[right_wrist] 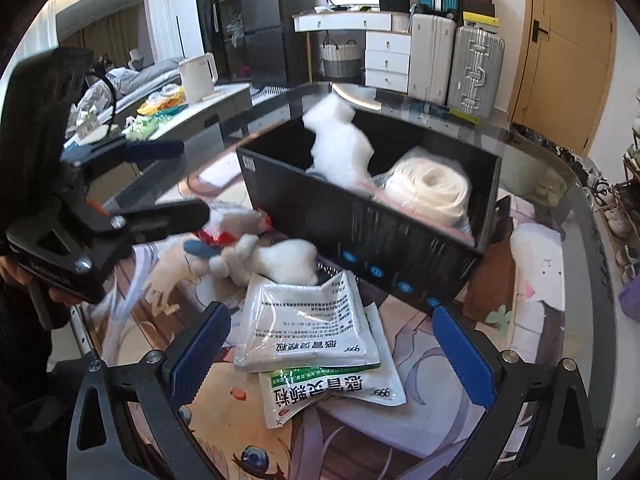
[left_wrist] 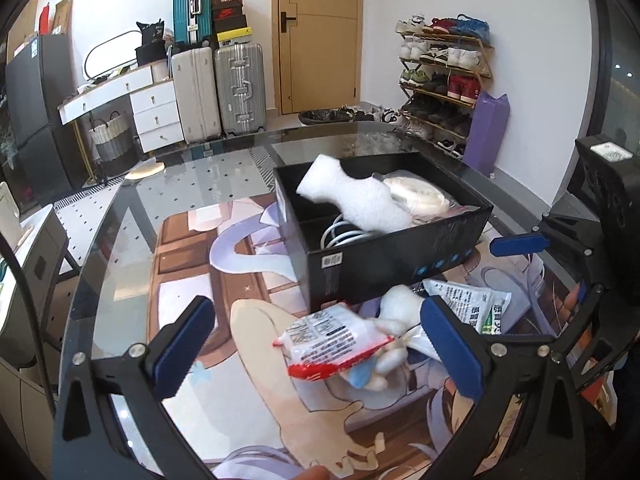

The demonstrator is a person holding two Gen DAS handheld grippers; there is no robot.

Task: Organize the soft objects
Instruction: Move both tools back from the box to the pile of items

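Soft objects on glass counter (left_wrist: pixel 120 216), listed by size.
Black box (right_wrist: pixel 400 252): mid-counter on printed mat (left_wrist: pixel 256 320), holding white foam piece (right_wrist: pixel 340 144) and coiled white roll (right_wrist: pixel 432 188).
Two green-and-white sachets (right_wrist: pixel 320 344): stacked, overlapping, just before the box's near wall.
White plush toy (right_wrist: pixel 280 260): beside the sachets, touching the box.
Red-edged packet (left_wrist: pixel 332 340): lies on the plush.
Left tool (left_wrist: pixel 320 344): spread wide around packet, pads apart from it.
Right tool (right_wrist: pixel 324 356): spread wide over sachets, gripping nothing.
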